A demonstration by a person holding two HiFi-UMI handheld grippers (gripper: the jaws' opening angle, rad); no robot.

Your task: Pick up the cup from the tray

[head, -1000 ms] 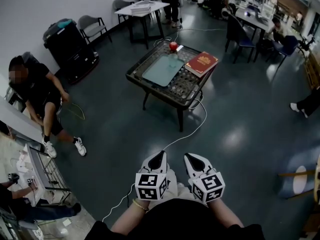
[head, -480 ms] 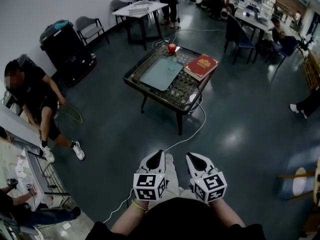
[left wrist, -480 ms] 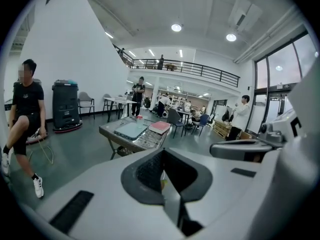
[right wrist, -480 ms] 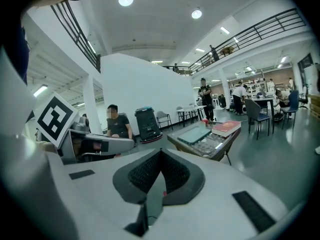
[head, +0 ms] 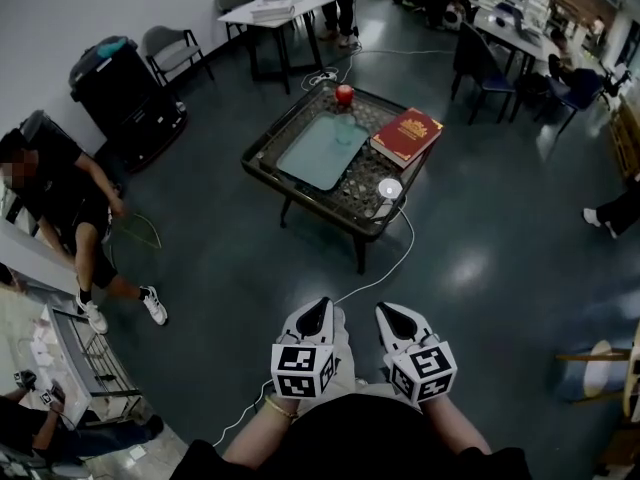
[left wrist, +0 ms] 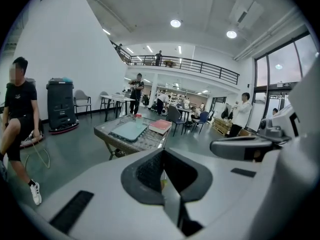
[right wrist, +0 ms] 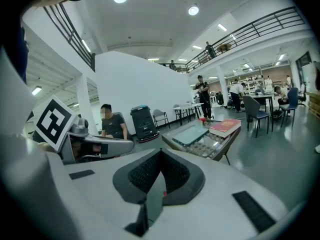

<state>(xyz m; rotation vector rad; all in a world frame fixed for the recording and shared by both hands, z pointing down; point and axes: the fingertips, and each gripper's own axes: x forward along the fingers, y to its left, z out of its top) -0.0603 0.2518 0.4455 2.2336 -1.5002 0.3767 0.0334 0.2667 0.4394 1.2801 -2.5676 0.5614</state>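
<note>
A low dark glass table (head: pixel 300 183) stands a few steps ahead. On it lies a pale teal tray (head: pixel 318 153), with a clear cup (head: pixel 345 129) standing at its far end. The same tray (left wrist: pixel 129 130) and cup (left wrist: pixel 138 119) show small in the left gripper view, and the tray (right wrist: pixel 190 133) also shows in the right gripper view. My left gripper (head: pixel 316 315) and right gripper (head: pixel 396 317) hang side by side near my body, far short of the table. Both are shut with nothing between their jaws.
A red round object (head: pixel 344 94) sits behind the tray, a red book (head: pixel 405 135) to its right, a white disc (head: pixel 389 189) near the front corner with a cable (head: pixel 390 264) trailing to the floor. A seated person (head: pixel 55 193) is at the left. Chairs and tables stand behind.
The table has shifted slightly lower in the head view as I come nearer. Both grippers stay shut and keep their place by my body.
</note>
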